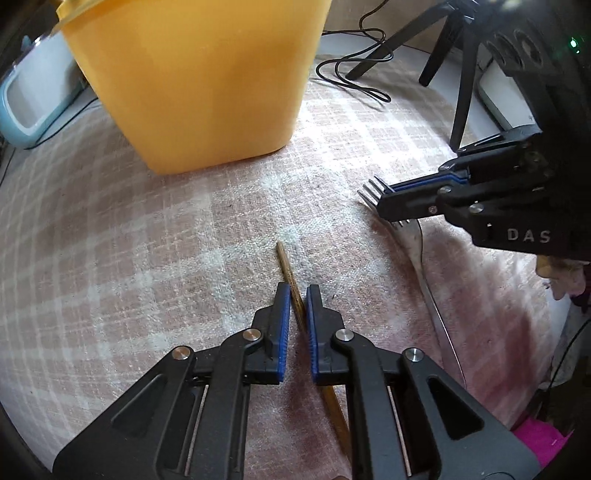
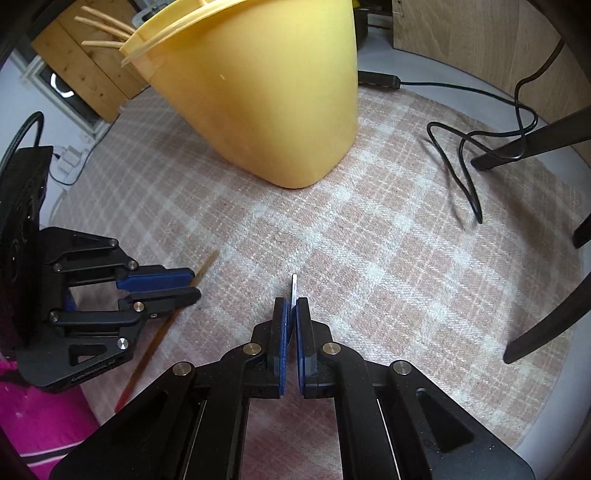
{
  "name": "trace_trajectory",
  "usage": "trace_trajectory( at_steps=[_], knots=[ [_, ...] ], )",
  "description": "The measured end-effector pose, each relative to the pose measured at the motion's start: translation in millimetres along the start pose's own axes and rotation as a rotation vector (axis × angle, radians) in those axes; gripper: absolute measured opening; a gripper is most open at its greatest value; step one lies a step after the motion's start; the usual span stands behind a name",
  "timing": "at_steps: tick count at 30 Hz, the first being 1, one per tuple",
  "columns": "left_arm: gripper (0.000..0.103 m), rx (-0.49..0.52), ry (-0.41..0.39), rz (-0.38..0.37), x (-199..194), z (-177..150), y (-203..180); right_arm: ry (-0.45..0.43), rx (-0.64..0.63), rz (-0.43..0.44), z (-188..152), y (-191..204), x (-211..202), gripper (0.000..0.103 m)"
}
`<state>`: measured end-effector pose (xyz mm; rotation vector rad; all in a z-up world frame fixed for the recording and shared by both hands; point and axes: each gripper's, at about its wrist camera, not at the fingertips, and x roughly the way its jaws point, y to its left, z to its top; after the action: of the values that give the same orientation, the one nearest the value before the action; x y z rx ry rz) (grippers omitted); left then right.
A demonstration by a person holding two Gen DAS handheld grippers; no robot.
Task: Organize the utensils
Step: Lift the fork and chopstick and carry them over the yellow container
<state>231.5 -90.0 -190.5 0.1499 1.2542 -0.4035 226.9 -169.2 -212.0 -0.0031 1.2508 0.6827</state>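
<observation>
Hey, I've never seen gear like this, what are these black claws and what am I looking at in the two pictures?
They are two hand-held grippers, each carried by a person, with a camera looking along its fingers. One picture is from the left gripper, the other from the right gripper. Both hang over a checked cloth with a yellow bin standing on it. The left gripper has a brown chopstick between its nearly shut jaws. The right gripper is shut on a metal fork. More chopsticks stick out of the bin's top. A black cable and black stand legs sit behind.
</observation>
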Motion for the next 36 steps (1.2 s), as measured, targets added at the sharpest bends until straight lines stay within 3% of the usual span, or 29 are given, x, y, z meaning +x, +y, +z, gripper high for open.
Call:
trace_trajectory(
  at_steps=[8,17,22,30,36],
  knots=[
    [0.004,-0.086,-0.026,-0.082,-12,-8,10,-0.013,0.012,-0.014,-2,7,1,0.002],
    [0.003,-0.175,-0.152,-0.145,-71,-30,32,-0.130,0.040,-0.007,-13,12,-40,0.001],
    [0.002,-0.197,-0.262,-0.170,-116,-39,41,-0.211,0.047,-0.008,-19,26,-67,0.002],
    [0.002,-0.201,-0.402,-0.214,-173,-58,41,-0.293,0.023,-0.038,-24,51,-94,0.002],
    [0.002,-0.186,-0.455,-0.222,-198,-63,42,-0.327,0.012,-0.053,-24,62,-102,0.001]
  ],
)
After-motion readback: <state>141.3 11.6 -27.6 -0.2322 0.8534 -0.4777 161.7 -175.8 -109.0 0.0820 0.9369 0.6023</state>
